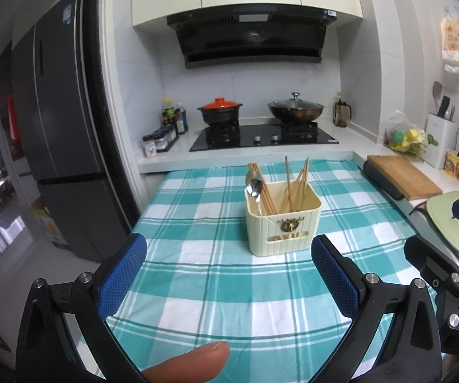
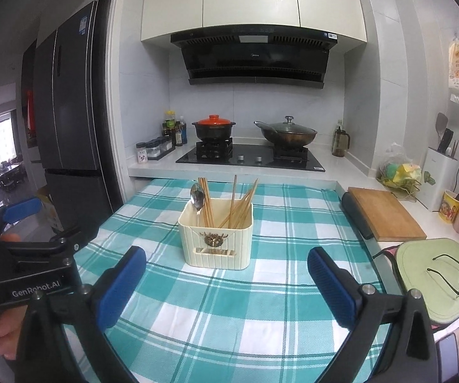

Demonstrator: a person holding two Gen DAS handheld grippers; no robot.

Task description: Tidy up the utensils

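Your thumb (image 1: 194,362) sits closest, under the left gripper (image 1: 229,274), whose blue pads (image 1: 122,277) are spread wide and hold nothing. Your right gripper (image 2: 226,282) is spread just as wide and empty above the checked cloth (image 2: 261,319). Ahead of both, mid-cloth, stands the cream holder (image 2: 215,239), with chopsticks (image 2: 240,202) and a spoon (image 2: 197,198) upright inside.

Clay pot (image 1: 220,110) & wok (image 1: 295,110) on stove (image 1: 262,138); fridge (image 1: 62,121) left.
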